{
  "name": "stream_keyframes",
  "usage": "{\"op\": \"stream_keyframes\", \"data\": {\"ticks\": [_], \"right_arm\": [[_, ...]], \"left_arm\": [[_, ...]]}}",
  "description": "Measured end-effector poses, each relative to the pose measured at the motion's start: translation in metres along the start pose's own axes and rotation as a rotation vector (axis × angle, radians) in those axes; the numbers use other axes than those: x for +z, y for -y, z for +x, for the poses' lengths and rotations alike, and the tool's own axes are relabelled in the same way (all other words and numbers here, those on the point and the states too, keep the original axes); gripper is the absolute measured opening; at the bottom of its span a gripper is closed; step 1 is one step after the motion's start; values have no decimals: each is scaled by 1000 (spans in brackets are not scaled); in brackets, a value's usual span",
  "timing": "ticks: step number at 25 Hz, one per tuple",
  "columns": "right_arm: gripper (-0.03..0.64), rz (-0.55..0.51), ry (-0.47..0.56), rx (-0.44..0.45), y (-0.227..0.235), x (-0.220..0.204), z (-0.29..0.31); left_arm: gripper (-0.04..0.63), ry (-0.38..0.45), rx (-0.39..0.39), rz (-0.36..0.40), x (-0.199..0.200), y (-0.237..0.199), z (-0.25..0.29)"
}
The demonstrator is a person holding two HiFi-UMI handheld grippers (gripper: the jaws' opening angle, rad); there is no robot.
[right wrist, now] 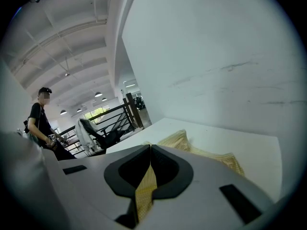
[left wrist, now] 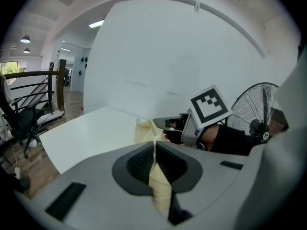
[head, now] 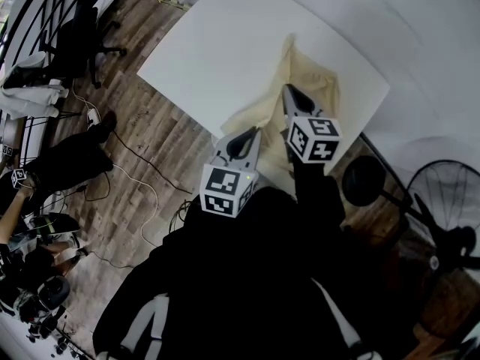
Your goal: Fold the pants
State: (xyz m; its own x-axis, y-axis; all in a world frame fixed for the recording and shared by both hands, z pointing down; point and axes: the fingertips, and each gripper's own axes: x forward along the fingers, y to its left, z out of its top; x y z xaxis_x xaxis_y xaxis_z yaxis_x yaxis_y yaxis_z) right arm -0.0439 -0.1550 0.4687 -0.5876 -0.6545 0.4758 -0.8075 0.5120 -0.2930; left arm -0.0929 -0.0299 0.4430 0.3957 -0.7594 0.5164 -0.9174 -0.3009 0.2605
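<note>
Pale yellow pants (head: 296, 88) lie bunched on the near right part of the white table (head: 217, 43). My left gripper (head: 253, 135) is shut on the pants' near edge, with yellow cloth (left wrist: 159, 186) pinched between its jaws. To its right, my right gripper (head: 288, 92) is shut on another part of the same near edge, and a strip of the cloth (right wrist: 144, 190) hangs from its closed jaws. In the left gripper view the right gripper (left wrist: 165, 123) shows beside the pants (left wrist: 144, 133). The rest of the pants (right wrist: 201, 150) spreads over the table in the right gripper view.
A standing fan (head: 442, 208) is at the right, also seen as a fan (left wrist: 256, 114) in the left gripper view. Office chairs (head: 71, 36) and cables lie on the wooden floor to the left. A person (right wrist: 41, 123) stands far left by a railing.
</note>
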Motion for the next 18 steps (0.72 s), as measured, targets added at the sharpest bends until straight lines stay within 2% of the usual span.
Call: {"op": "stream_keyframes", "data": {"ticks": [12,18], "right_arm": [[9,62,28,-69,49,-23,-44],[9,99,40,-118,82,-38,-71]], "left_arm": [[18,-45,-99,93,-22,62,21],[18,-92,-189,117,-39,103,36]]}}
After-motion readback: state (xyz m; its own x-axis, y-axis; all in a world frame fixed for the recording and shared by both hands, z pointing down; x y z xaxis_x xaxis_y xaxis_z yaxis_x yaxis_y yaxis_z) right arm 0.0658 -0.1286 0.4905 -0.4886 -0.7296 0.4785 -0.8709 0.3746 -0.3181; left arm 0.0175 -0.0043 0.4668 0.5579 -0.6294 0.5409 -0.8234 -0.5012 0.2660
